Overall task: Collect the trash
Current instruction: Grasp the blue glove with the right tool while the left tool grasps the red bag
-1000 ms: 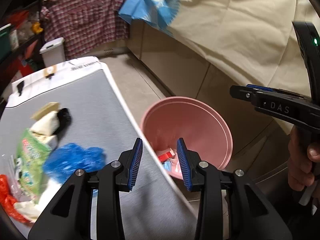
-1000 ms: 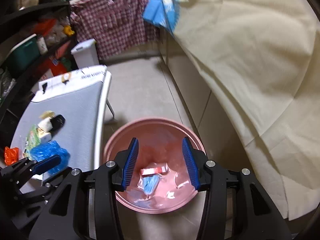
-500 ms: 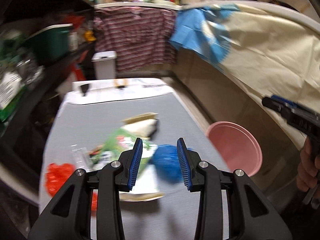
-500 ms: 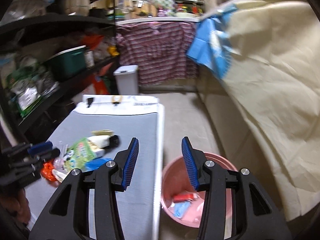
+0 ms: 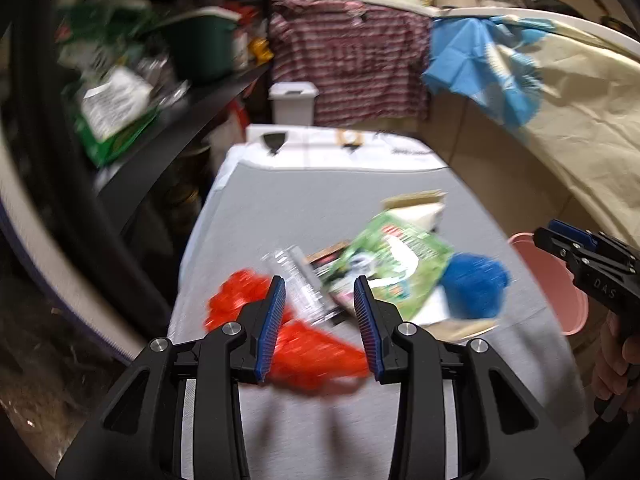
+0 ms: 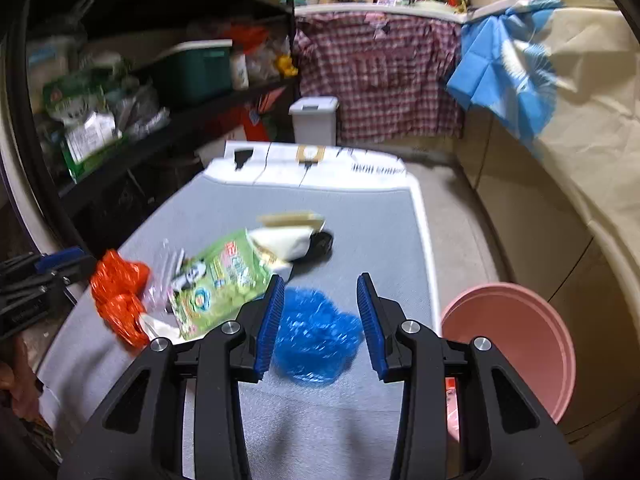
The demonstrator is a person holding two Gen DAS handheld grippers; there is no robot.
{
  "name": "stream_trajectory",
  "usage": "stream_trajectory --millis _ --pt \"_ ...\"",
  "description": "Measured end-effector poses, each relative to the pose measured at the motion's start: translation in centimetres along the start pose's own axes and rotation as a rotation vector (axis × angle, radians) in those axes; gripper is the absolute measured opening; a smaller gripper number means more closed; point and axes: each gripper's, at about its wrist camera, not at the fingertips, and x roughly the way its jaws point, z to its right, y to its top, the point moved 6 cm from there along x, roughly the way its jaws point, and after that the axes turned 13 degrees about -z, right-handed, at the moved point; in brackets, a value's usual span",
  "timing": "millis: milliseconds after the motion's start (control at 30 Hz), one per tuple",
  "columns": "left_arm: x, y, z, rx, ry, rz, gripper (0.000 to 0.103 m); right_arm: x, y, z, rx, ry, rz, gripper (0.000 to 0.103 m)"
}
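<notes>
Trash lies on a grey table (image 5: 312, 208): an orange-red plastic wrapper (image 5: 312, 352), a clear wrapper (image 5: 300, 280), a green packet (image 5: 392, 264), a crumpled blue bag (image 5: 474, 286) and a white and black piece (image 6: 296, 240). My left gripper (image 5: 320, 320) is open and empty, above the orange wrapper and the clear wrapper. My right gripper (image 6: 320, 320) is open and empty, with the blue bag (image 6: 316, 336) between and below its fingers. The green packet (image 6: 220, 280) and orange wrapper (image 6: 120, 296) lie to its left.
A pink basin (image 6: 516, 340) stands on the floor to the right of the table, with some trash in it. Dark shelves (image 6: 160, 80) full of goods run along the left. A white bin (image 6: 314, 118) and cloth-draped counters stand behind and to the right.
Both grippers have swung left from over the pink basin to over the table's trash. The left one now points at the orange wrapper, the right one at the blue bag.
</notes>
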Motion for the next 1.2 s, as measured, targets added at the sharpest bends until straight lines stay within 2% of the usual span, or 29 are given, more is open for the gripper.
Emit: stream_trajectory --millis 67,100,133,200,267,400,567,700,833,900,1000,1200 --pt "0.7 -0.4 -1.2 -0.023 0.021 -0.014 0.037 1.4 -0.6 -0.5 -0.012 -0.003 -0.033 0.040" --pt "1.2 -0.6 -1.9 -0.035 0.032 -0.026 0.043 2.0 -0.6 -0.7 -0.020 -0.004 -0.045 0.040" --pt "1.5 -0.8 -2.4 -0.047 0.037 -0.034 0.053 2.6 -0.8 -1.0 -0.029 0.000 -0.057 0.040" --pt "2.6 -1.0 -3.7 -0.087 0.047 -0.057 0.059 3.2 -0.8 -1.3 -0.040 0.002 -0.073 0.045" --pt "3.6 -1.2 -4.4 -0.114 0.044 -0.081 0.059 4.0 -0.9 -1.9 -0.063 -0.009 -0.088 0.051" --pt "5.5 -1.4 -5.3 -0.144 0.041 -0.121 0.059 5.4 -1.1 -2.6 -0.096 -0.035 -0.119 0.051" --pt "7.5 -1.3 -5.3 -0.187 0.004 -0.177 0.060 6.3 -1.2 -2.0 -0.081 -0.050 -0.148 0.051" --pt "7.9 -1.1 -4.9 -0.183 0.001 -0.182 0.061 7.2 -1.6 -1.8 -0.088 -0.049 -0.174 0.049" --pt "7.9 -0.9 -4.7 -0.186 0.001 -0.187 0.058 7.7 -1.9 -1.5 -0.079 -0.041 -0.201 0.038" --pt "7.8 -0.8 -4.6 -0.183 0.006 -0.181 0.055 7.8 -1.9 -1.4 -0.074 -0.034 -0.213 0.023" --pt "7.2 -0.7 -4.5 -0.172 0.015 -0.166 0.049 7.5 -1.8 -1.4 -0.073 -0.025 -0.212 0.008" --pt "5.1 0.3 -4.4 -0.162 0.044 -0.109 0.048 5.3 -0.8 -1.0 -0.051 -0.016 -0.156 0.005"
